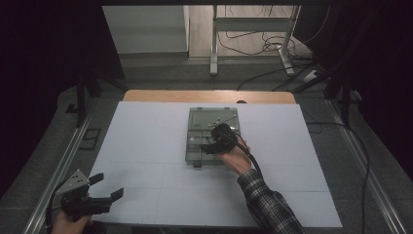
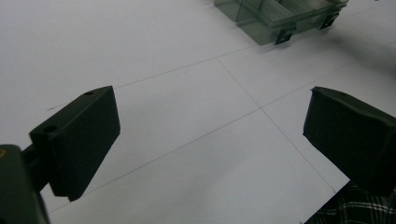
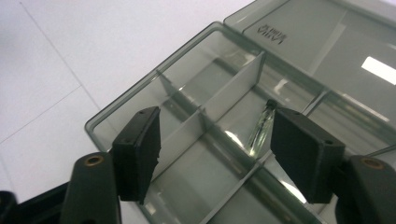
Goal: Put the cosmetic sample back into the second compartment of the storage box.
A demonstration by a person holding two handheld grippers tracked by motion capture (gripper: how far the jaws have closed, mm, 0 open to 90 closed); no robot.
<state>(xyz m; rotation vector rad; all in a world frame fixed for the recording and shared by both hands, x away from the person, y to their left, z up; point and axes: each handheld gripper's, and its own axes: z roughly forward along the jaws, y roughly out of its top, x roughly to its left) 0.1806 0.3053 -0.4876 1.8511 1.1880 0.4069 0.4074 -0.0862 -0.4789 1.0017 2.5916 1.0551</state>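
White board (image 1: 146,146) covers your table, ruled by thin seams, with a wooden edge (image 1: 209,96) showing at the far side and dark metal rails along both flanks. Beyond lie grey floor, desk legs and loose cables (image 1: 263,46). Your smoky compartment box (image 1: 199,134) sits mid-board, lid laid open away from you. Your right gripper (image 1: 210,146) hangs over its dividers with jaws parted and nothing pinched; a small glassy piece (image 3: 260,128) stands against a divider by one jaw. Your left gripper (image 1: 108,187) rests at the near left corner, jaws wide and empty.
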